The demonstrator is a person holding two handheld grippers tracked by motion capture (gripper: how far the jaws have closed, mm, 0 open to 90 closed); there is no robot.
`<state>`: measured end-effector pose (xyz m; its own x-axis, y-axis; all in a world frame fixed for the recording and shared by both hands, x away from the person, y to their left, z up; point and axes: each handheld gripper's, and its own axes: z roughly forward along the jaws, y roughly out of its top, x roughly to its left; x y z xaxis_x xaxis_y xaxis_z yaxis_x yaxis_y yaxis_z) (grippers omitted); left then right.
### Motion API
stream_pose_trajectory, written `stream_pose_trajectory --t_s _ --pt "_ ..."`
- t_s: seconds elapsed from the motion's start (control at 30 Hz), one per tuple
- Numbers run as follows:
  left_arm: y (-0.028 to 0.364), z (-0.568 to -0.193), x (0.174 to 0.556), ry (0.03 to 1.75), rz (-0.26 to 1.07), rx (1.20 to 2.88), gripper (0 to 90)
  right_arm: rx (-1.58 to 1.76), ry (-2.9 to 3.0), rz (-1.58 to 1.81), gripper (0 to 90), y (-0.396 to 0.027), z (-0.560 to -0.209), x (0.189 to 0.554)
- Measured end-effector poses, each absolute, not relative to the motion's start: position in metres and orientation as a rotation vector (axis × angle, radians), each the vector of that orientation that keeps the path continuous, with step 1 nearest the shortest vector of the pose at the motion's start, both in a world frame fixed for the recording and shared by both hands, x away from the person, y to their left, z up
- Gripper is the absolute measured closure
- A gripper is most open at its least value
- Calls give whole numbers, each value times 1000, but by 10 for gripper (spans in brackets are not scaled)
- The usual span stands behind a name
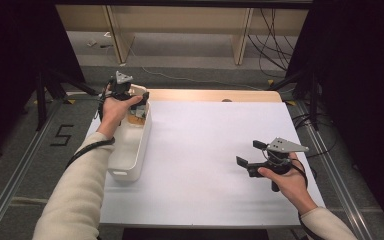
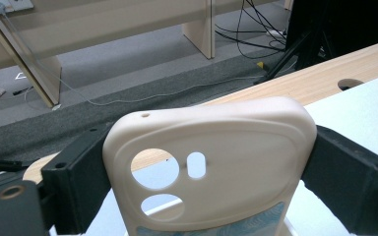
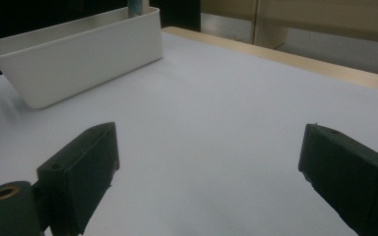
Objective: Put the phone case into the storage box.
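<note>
While clamped between the left claw (image 2: 197, 172) jaws, cream phone case (image 2: 211, 167) upright over the white bin (image 1: 142, 145); right claw (image 3: 206, 182) wide.

We see a white worktop (image 1: 205, 150) with a strip of pale wood (image 1: 215, 95) along its far edge, where a round hole (image 1: 226, 100) is cut. Around it lies grey carpeted floor (image 1: 10, 165), marked with a black figure five (image 1: 61, 135) on the left and crossed by metal rails (image 1: 17, 172). Beyond stand light wooden furniture legs (image 1: 115, 32) on a paler floor, with black cables (image 1: 272, 37) trailing at the right. Dark curtains (image 1: 350, 75) close both sides. Light falls brightest on the wood strip.
</note>
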<state>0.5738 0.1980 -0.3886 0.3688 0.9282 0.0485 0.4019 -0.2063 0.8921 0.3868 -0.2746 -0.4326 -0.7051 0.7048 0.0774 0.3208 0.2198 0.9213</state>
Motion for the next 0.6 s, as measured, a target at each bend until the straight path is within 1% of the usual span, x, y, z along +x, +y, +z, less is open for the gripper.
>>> stream_pose_trajectory --t_s 0.6 --pt "197 -391 576 1177 772 1796 102 955 2142 1482 95 -274 -432 387"
